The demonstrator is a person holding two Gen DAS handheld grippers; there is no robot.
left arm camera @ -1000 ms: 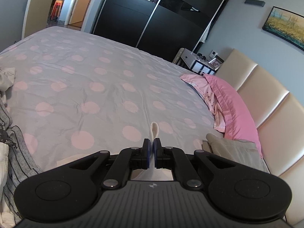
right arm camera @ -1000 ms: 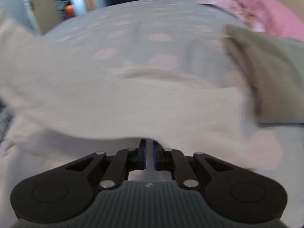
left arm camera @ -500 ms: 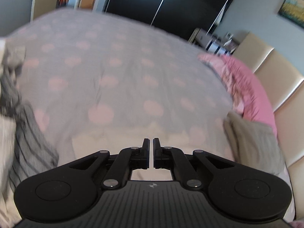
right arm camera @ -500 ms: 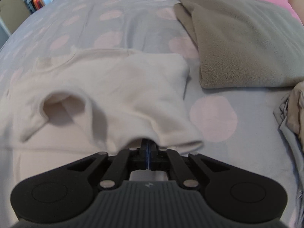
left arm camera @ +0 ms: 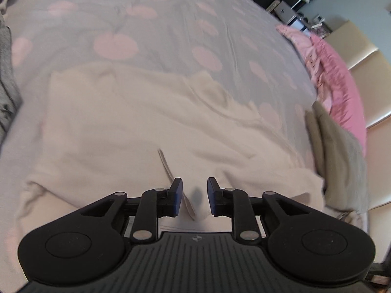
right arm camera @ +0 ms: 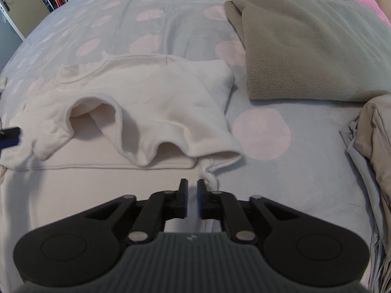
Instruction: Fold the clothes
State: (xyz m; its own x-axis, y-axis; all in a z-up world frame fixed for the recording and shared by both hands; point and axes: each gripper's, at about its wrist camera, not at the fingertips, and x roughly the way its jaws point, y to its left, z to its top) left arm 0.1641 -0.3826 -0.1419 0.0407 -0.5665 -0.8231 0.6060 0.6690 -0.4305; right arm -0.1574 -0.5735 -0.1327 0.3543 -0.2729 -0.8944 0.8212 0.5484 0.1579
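A cream garment (left arm camera: 146, 122) lies spread on the grey bed cover with pink dots (left arm camera: 171, 36). Its upper part is folded back over the lower part (right arm camera: 158, 102), with a sleeve opening showing. My left gripper (left arm camera: 194, 190) hovers low over the garment's near edge. Its jaws are opening; a cloth seam runs just beside the left pad, and neither pad presses on it. My right gripper (right arm camera: 192, 190) is at the garment's right corner with its jaws opening a narrow gap, and the crumpled corner (right arm camera: 210, 178) lies free just right of them. The left gripper's blue fingertip (right arm camera: 9, 134) shows at the far left of the right wrist view.
A folded olive-grey fleece (right arm camera: 305, 44) lies right of the garment, also seen in the left wrist view (left arm camera: 342, 151). Pink pillows (left arm camera: 337, 83) rest against a cream headboard (left arm camera: 366, 61). Grey clothes (left arm camera: 7, 73) lie at the left, and beige cloth (right arm camera: 376, 134) at the right.
The garment, held up in both shut grippers a second ago, now lies folded on the bed. The left gripper has come down close to it, and both pairs of jaws have parted and let go.
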